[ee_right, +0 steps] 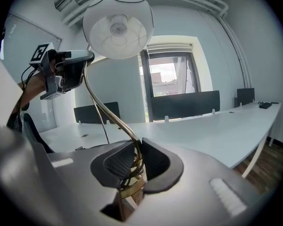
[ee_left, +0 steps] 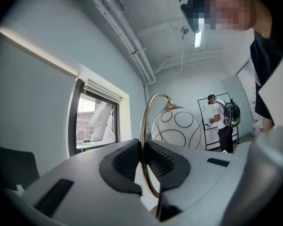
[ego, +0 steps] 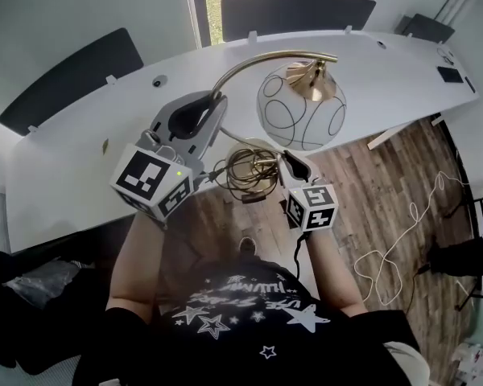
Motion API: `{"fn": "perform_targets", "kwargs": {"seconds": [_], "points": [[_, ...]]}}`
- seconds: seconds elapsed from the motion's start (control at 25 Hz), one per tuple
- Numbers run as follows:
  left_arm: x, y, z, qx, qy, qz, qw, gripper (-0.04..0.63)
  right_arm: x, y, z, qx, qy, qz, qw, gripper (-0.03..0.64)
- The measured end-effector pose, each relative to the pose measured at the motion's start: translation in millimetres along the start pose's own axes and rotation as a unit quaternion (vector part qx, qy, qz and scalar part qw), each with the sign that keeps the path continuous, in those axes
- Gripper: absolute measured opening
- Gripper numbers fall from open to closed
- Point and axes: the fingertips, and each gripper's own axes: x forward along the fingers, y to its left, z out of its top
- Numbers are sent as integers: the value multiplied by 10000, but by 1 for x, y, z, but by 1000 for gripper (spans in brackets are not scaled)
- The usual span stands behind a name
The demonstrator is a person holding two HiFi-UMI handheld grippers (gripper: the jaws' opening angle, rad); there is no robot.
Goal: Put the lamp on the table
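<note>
The lamp (ego: 300,109) hangs in the air between the two grippers, off the table (ego: 386,63), its foot over the wooden plank floor (ego: 378,175) just short of the table's near edge. Its shade (ee_right: 118,25) is a round globe of milky glass drawn over with thin dark loops and capped in brass. A slim, polished brass arm (ee_left: 142,121) rises in a tall arch and bends over to carry it. The left gripper (ee_left: 142,160) pinches that arm high on the curve, its ribbed black pads pressed against either side of the tube. The right gripper (ee_right: 134,160) clamps the lamp low down, its pads closed on the stem just above the round brass base (ee_right: 132,187), with loops of the thin cord (ego: 245,171) bunched beside them. The table is a long, smooth white top with a curved front edge, and a wide stretch of it lies right beyond the shade. Dark padded screens (ego: 294,10) stand along its far side, below a window (ee_right: 167,81). A white cable (ego: 402,240) trails in loose loops over the floor to the person's right. Another person (ee_left: 222,121) stands well apart across the room
</note>
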Motion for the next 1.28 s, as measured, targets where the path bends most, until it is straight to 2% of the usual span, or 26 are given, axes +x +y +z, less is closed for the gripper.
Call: {"fn": "perform_targets", "kwargs": {"seconds": [0.2, 0.4, 0.72, 0.88, 1.04, 1.28], "points": [[-3, 1, 0, 22, 35, 271, 9996, 37, 8, 1, 1, -4, 26, 248, 9997, 43], [2, 0, -5, 71, 18, 238, 9997, 37, 8, -1, -3, 2, 76, 280, 9996, 43], [3, -1, 15, 96, -55, -158, 9998, 37, -12, 7, 10, 61, 34, -84, 9999, 43], [5, -9, 28, 156, -74, -415, 9990, 37, -22, 8, 16, 240, -25, -323, 9992, 43], [5, -14, 39, 213, -16, -559, 9982, 37, -34, 17, 20, 376, 35, -385, 9985, 43], [12, -1, 8, 88, 11, -582, 9983, 37, -16, 8, 1, 386, 99, -442, 9982, 43]]}}
